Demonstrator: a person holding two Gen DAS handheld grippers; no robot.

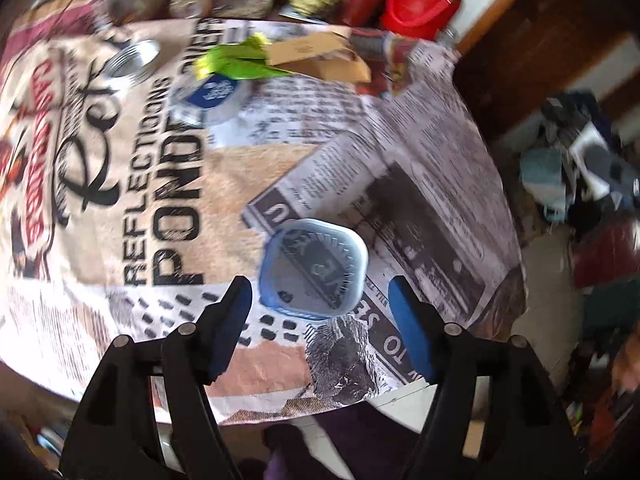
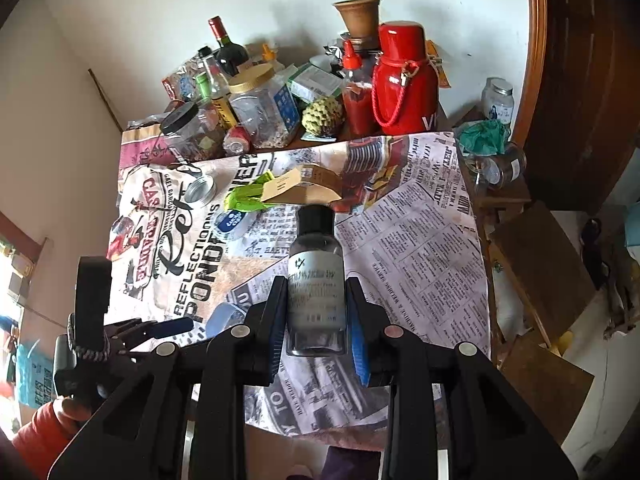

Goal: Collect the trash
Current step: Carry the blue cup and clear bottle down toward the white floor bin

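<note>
A newspaper-print tablecloth covers the table, with a red flask and a crowd of jars and bottles along its far edge. On the cloth near that edge lie a brown cardboard box and, touching its left side, a crumpled green wrapper. My right gripper has its blue-padded fingers closed against both sides of a dark-capped plastic bottle, held above the cloth with the cap pointing away from me. My left gripper hangs wide open and holds nothing; a shallow blue plastic tub sits on the cloth between and just beyond its fingertips, untouched.
</note>
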